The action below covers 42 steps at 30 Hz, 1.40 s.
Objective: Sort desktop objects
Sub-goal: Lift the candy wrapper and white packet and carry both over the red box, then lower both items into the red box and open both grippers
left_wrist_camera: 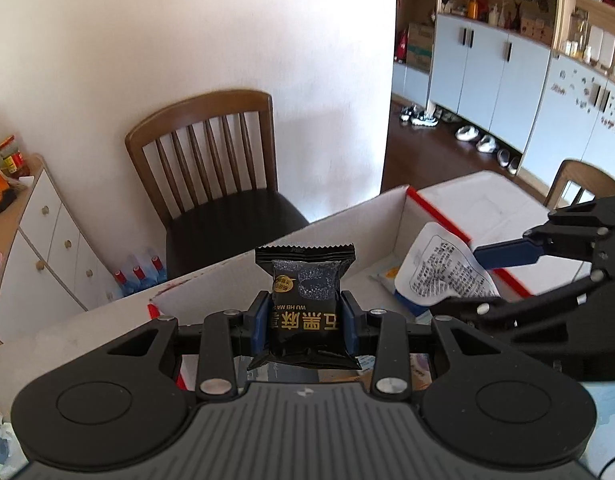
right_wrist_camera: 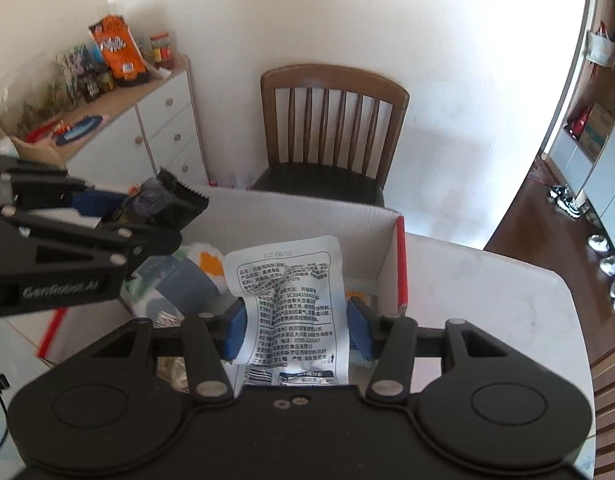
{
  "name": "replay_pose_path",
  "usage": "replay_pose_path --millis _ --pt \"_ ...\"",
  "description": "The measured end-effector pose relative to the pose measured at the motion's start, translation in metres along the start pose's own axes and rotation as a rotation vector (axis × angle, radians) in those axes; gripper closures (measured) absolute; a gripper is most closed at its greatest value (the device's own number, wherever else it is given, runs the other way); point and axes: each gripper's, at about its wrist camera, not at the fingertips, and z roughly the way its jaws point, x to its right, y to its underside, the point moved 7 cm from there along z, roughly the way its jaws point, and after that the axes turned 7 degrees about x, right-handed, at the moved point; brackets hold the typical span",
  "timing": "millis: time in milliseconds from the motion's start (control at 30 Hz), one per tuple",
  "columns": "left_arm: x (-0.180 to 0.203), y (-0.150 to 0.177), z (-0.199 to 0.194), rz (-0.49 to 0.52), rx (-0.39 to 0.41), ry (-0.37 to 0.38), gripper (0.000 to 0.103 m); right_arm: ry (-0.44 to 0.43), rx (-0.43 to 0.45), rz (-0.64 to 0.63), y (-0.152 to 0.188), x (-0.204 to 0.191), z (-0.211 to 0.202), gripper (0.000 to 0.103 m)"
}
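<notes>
While both tools are held above a white cardboard box (right_wrist_camera: 307,216) that stands on a white table (right_wrist_camera: 487,280), a black snack packet (left_wrist_camera: 305,304) is seen clamped between the blue pads of the left gripper (left_wrist_camera: 305,320), its serrated top edge upward and its gold lettering turned upside down toward the camera. A white pouch (right_wrist_camera: 295,300) printed with dense black text is pinched by the right gripper (right_wrist_camera: 297,328), whose pads are pressed against its two side edges, the crumpled sheet being lifted over the box's open interior. Inside the box, other packets are glimpsed, among them a white one with an orange mark (right_wrist_camera: 209,260) near the far wall. A red strip (right_wrist_camera: 401,264) is shown along the box's right-hand wall, beside the bare tabletop. Beyond the table's far edge, a wooden chair (right_wrist_camera: 331,128) with a dark seat is set against the white wall, and a white drawer cabinet (right_wrist_camera: 163,132) crowded with jars and an orange bag (right_wrist_camera: 117,48) is visible at the left. From the left wrist view, the right gripper is seen well to the right, over the box's near right corner.
</notes>
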Motion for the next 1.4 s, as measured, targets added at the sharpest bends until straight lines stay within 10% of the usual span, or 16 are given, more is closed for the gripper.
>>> replay_pose_path --millis 800,1400 --pt "0.010 0.044 0.065 0.019 -0.155 0.024 0.068 -0.032 -0.115 -0.046 0.047 -0.014 0.033 0.050" --pt "0.015 0.027 0.031 0.029 -0.111 0.026 0.066 -0.055 -0.096 -0.058 0.033 -0.009 0.004 0.040"
